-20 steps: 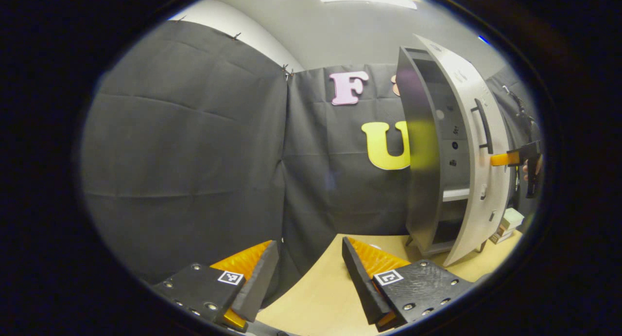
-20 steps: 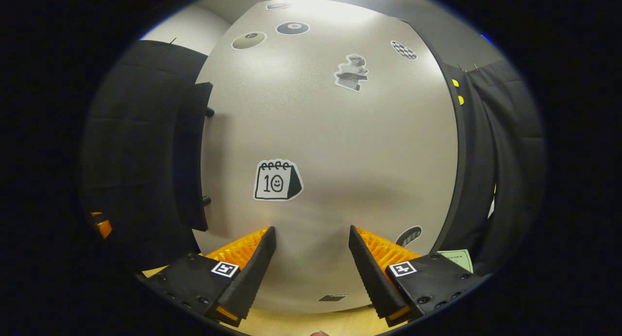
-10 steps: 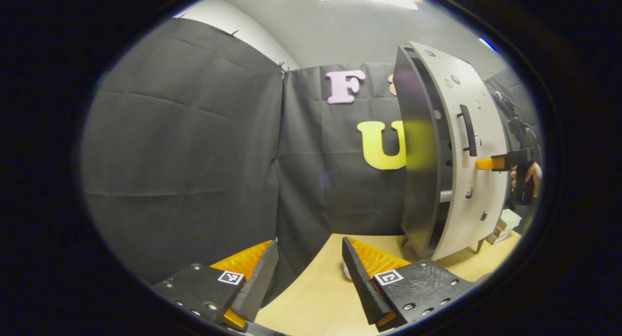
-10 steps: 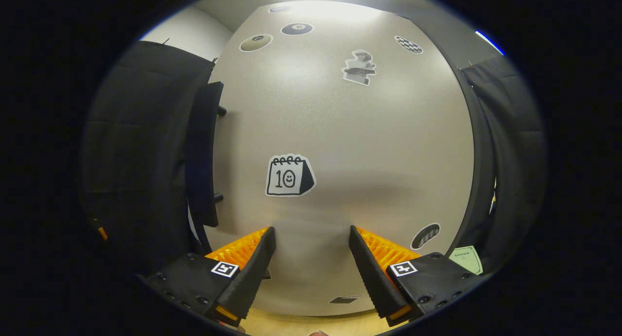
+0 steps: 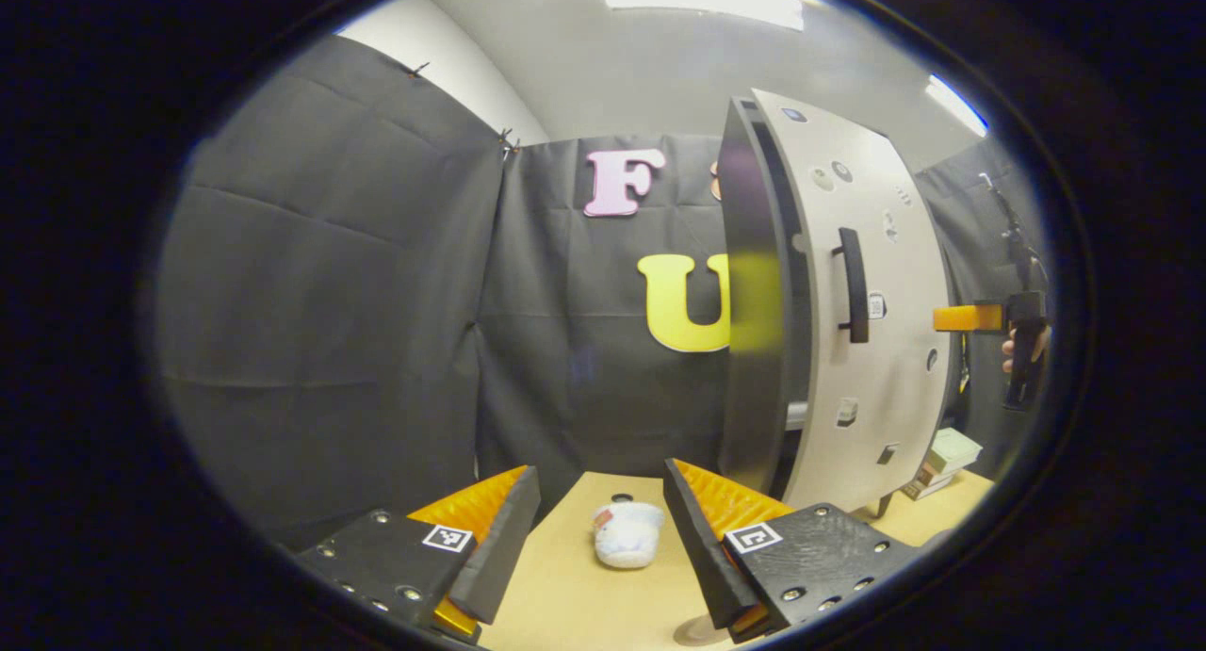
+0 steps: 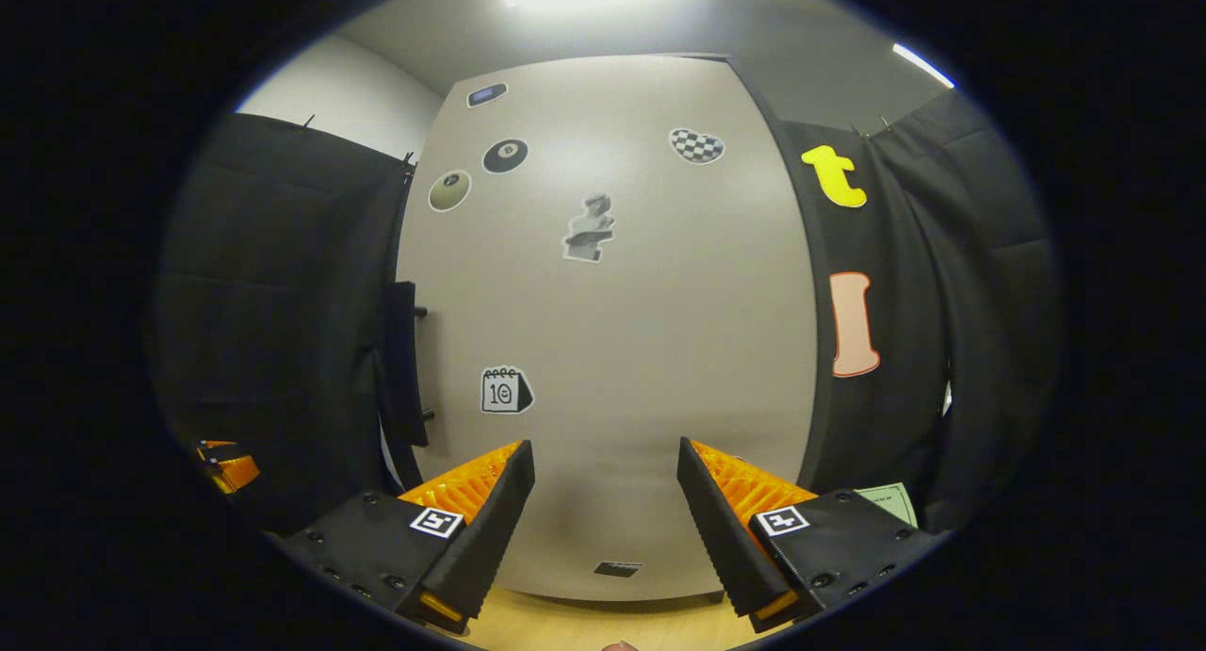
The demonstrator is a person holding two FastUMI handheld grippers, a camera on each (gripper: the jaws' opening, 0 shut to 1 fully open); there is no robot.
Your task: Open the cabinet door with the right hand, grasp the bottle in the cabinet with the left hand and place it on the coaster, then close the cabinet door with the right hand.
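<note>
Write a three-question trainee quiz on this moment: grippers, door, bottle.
1. True or false: the right gripper is shut on the door handle.
2. In the left gripper view, the bottle is: A) on the table, B) between the left gripper's fingers, off the table, C) on the cabinet shelf.
3. Fill in: the cabinet door stands almost ____.

Key: 1 false, it is open and off the door. 2 A. 3 closed; a narrow gap remains at its handle edge.
</note>
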